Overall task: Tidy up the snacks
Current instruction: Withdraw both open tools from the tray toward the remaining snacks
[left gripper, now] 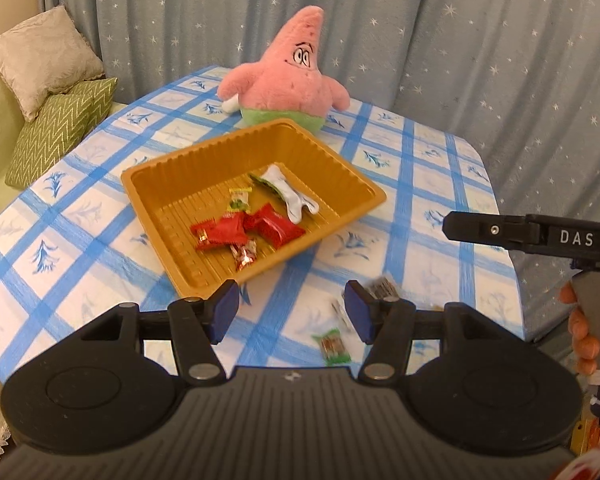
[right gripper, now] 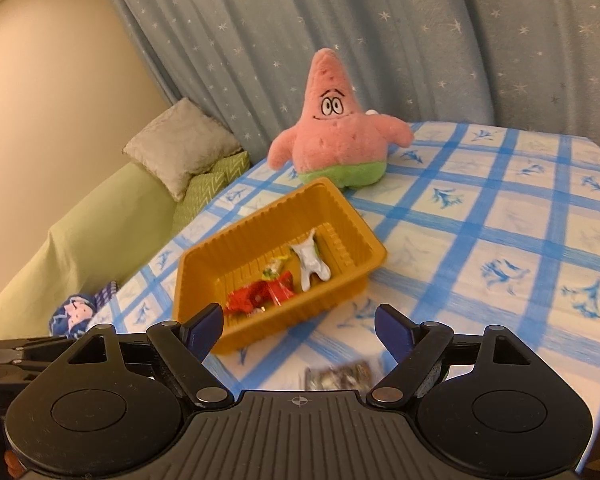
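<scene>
An orange plastic tray (left gripper: 172, 184) sits on the blue-checked tablecloth and holds several snacks: red packets (left gripper: 256, 230), a yellow-green candy (left gripper: 238, 200) and a white-green packet (left gripper: 290, 196). The tray also shows in the right wrist view (right gripper: 228, 256). My left gripper (left gripper: 290, 310) is open and empty above the table, just in front of the tray. A green candy (left gripper: 334, 346), a thin wrapper (left gripper: 340, 312) and a dark packet (left gripper: 384, 288) lie loose by its right finger. My right gripper (right gripper: 300, 330) is open and empty; a dark silvery packet (right gripper: 338, 376) lies blurred beneath it.
A pink starfish plush (left gripper: 288, 76) stands behind the tray. A green sofa with cushions (left gripper: 60, 120) lies left of the table. A star-patterned curtain (left gripper: 420, 20) hangs behind. A blue patterned object (right gripper: 76, 316) lies at the table's left edge.
</scene>
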A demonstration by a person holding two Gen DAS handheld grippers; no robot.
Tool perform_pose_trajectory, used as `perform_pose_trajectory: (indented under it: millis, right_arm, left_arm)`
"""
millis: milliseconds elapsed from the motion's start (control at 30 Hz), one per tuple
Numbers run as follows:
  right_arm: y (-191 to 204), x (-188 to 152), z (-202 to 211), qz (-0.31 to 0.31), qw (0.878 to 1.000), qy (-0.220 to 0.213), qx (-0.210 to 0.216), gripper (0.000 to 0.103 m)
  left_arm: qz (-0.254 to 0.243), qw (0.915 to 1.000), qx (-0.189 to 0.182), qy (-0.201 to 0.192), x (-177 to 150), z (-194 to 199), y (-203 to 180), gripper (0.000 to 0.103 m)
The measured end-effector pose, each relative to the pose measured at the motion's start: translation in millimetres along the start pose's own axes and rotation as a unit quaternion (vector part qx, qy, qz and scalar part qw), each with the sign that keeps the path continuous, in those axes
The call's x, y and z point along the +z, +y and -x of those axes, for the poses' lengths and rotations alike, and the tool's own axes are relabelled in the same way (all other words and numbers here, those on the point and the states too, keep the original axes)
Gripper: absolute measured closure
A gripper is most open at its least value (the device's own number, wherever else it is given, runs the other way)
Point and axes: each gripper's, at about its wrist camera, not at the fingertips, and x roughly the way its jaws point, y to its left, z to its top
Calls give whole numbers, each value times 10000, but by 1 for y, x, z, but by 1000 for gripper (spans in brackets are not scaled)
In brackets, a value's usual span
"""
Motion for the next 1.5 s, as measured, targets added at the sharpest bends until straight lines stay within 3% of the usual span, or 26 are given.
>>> perform_pose_trajectory:
  millis: [667,967,1500]
  right_arm:
    - [-23,-73,43,180,9972,508,-519,20]
    - [-35,-94,42,246,9940,753,-748,20]
    - [-47,-106,22,-60,9902,1141,-798,20]
  left_arm:
    - [-227,9982,-206,512,-61,0,-37,47]
    - [-295,9971,-247,663,-75,-8,-46,47]
    - [-377,9957,-261,806,-77,-28,-52,48]
